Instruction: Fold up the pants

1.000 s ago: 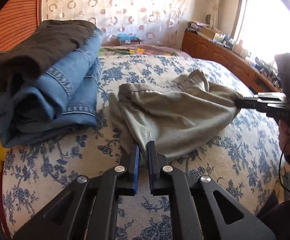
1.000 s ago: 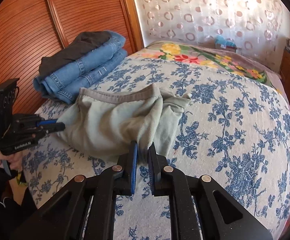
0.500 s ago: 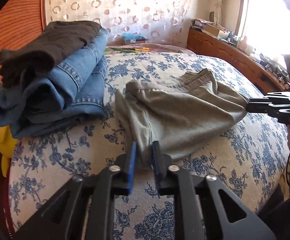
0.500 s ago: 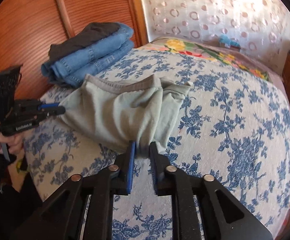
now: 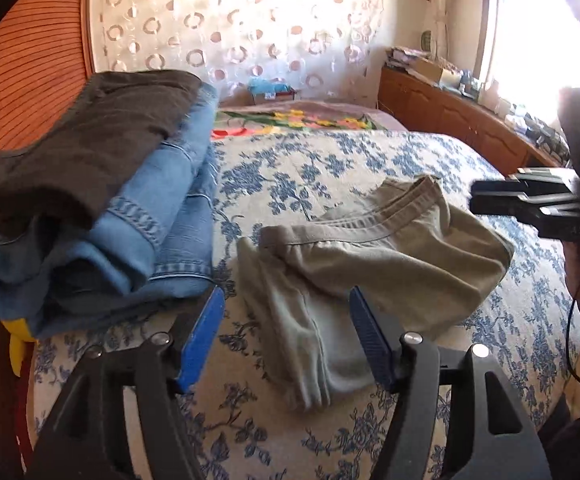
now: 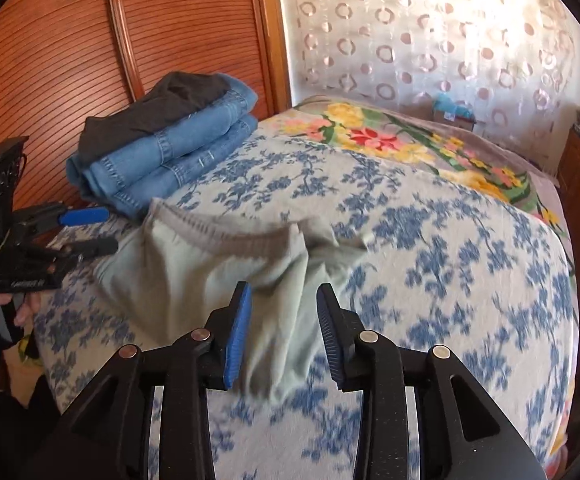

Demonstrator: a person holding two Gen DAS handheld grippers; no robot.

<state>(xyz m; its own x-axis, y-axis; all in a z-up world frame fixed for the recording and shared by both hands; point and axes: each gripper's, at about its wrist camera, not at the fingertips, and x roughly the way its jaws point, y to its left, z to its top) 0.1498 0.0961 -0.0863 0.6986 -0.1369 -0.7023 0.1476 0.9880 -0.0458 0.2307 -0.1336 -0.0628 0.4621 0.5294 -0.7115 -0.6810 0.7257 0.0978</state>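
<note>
Folded grey-green pants [image 5: 370, 264] lie on the blue-flowered bedspread [image 5: 330, 168], waistband toward the far side. My left gripper [image 5: 285, 296] hovers over their near left fold. Its jaws are opening, and the cloth shows between the blue pads [image 5: 201, 332] without being pressed. In the right wrist view the pants [image 6: 193, 264] lie ahead of my right gripper [image 6: 285, 288]. Its jaws are also opening, above the hem, gripping nothing. Each gripper appears in the other's view: the right gripper [image 5: 474, 197] by the pants' right corner, the left gripper [image 6: 110, 229] by their left corner.
A stack of folded blue jeans with a dark garment on top [image 5: 101, 200] sits left of the pants against the ribbed wooden panel [image 6: 69, 40]. A bright flowered blanket [image 6: 390, 140] covers the far end of the bed. A wooden cabinet [image 5: 450, 120] runs under the window.
Both grippers were shut on the pants' edges a second ago; their jaws have spread and released the cloth. Both have drawn back slightly, and the pants now rest folded on the bed.
</note>
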